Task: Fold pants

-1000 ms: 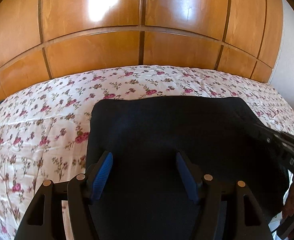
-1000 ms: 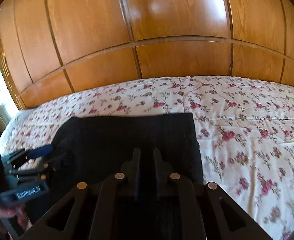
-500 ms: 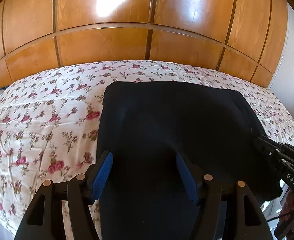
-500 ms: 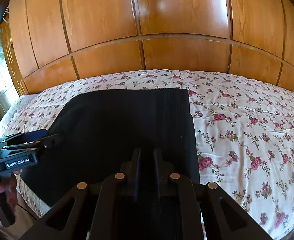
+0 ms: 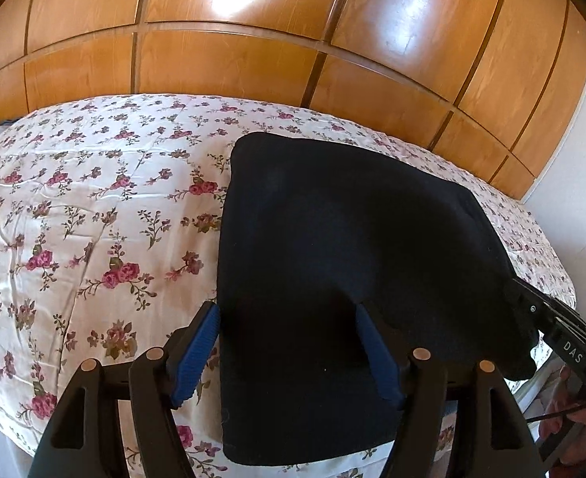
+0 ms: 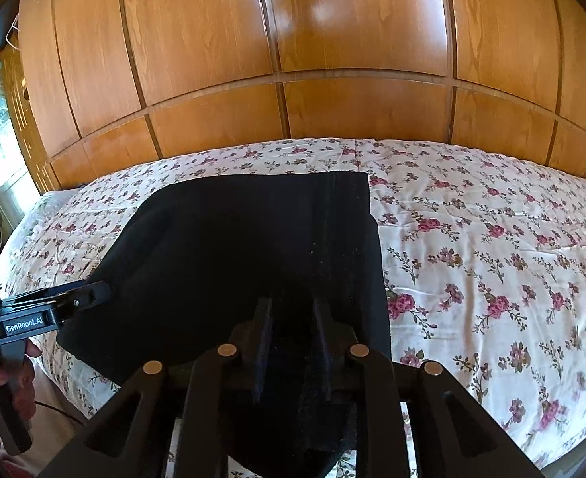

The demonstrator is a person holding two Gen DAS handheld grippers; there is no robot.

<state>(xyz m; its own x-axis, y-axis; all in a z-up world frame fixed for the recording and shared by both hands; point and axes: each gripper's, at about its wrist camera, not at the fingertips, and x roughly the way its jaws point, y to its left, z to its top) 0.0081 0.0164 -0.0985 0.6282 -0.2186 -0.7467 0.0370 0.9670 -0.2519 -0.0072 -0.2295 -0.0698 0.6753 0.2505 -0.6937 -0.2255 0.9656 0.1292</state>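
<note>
Pants [image 5: 352, 247], black and folded into a broad rectangle, lie flat on the bed [image 5: 73, 219] with its floral cover, the near edge reaching the mattress edge. The left tongs [image 5: 289, 342] stand released, blue pads [image 5: 197, 350] spread wide over the near left part of the cloth; the left pad sits just past the pants' left edge, above the flowered cover. The right tongs [image 6: 293, 342] are clenched on a raised fold of the pants [image 6: 253, 247] at the near right corner, dark fabric bunched between the narrow fingers. In the right wrist view the left tongs [image 6: 93, 292] appear from the side at the cloth's near left corner. Wooden panelling [image 6: 293, 59] rises behind the bed [image 6: 492, 239].
</note>
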